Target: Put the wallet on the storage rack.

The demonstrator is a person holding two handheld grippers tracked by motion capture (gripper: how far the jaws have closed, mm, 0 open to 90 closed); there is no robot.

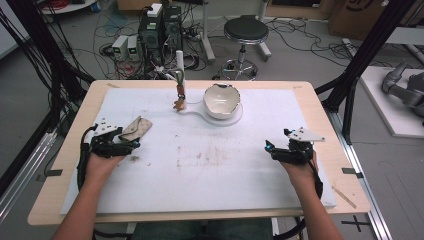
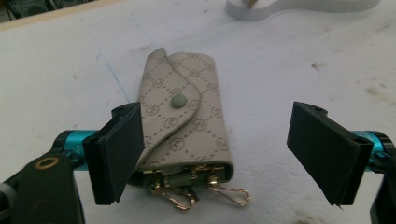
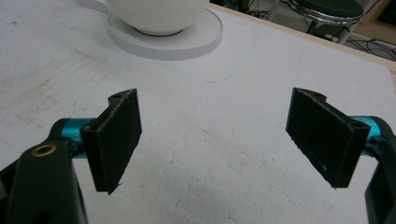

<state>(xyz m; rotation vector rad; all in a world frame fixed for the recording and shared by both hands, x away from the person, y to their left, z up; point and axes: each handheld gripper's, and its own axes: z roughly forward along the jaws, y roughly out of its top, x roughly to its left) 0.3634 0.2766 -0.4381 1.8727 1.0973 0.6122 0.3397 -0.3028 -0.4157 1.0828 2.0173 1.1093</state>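
White board (image 1: 225,170) | key pouch (image 2: 184,121) left | bowl (image 1: 221,100) far | path clear

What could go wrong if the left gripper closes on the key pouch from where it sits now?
The left gripper is open, with the key pouch lying off-centre, close to one jaw, so closing may push or twist it rather than clamp it squarely. The gold clips sticking out at its near end could snag a pad. The snap flap might also pop open under a squeeze.

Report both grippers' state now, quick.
Left gripper: open, jaws either side of the beige key pouch, not clamped on it.
Right gripper: open, holding nothing, over the bare white board.
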